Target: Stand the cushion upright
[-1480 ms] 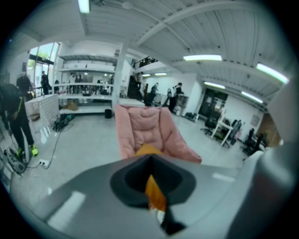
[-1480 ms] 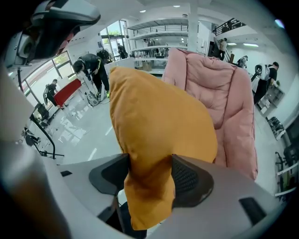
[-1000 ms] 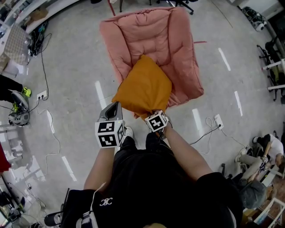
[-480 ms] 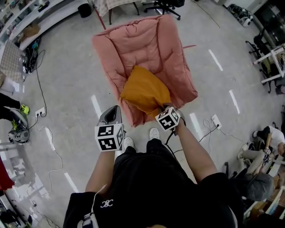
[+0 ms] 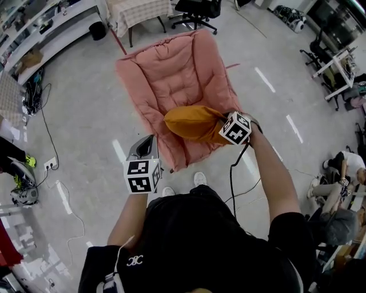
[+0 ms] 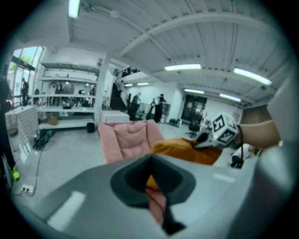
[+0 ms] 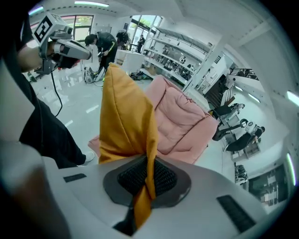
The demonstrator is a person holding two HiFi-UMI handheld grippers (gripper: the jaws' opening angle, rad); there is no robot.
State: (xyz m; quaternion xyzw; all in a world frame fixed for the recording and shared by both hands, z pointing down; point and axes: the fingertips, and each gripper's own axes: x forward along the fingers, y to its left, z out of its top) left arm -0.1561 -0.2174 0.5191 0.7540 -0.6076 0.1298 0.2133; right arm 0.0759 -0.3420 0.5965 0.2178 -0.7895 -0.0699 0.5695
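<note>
An orange cushion (image 5: 191, 122) hangs over the front of a pink padded lounge chair (image 5: 177, 74). It is lifted by its right corner and seen edge-on in the head view. My right gripper (image 5: 222, 122) is shut on that corner. In the right gripper view the orange cloth (image 7: 124, 112) is pinched between the ribbed pads (image 7: 161, 176) and hangs in front of the pink chair (image 7: 182, 121). My left gripper (image 5: 148, 142) hovers off the chair's front left corner, apart from the cushion. Its jaws (image 6: 152, 175) are shut with nothing in them, and the cushion (image 6: 187, 151) shows beyond.
A black cable (image 5: 233, 177) trails from my right hand to the floor by my shoes (image 5: 198, 178). Behind the chair stand a table with a checked cloth (image 5: 134, 10) and an office chair (image 5: 197, 8). Shelves and cables line the left wall (image 5: 34, 54). People sit at the right (image 5: 337, 183).
My right gripper has risen and swung right with the cushion's corner. The cushion has lifted off the seat and turned from flat to edge-on. The left gripper has risen a little.
</note>
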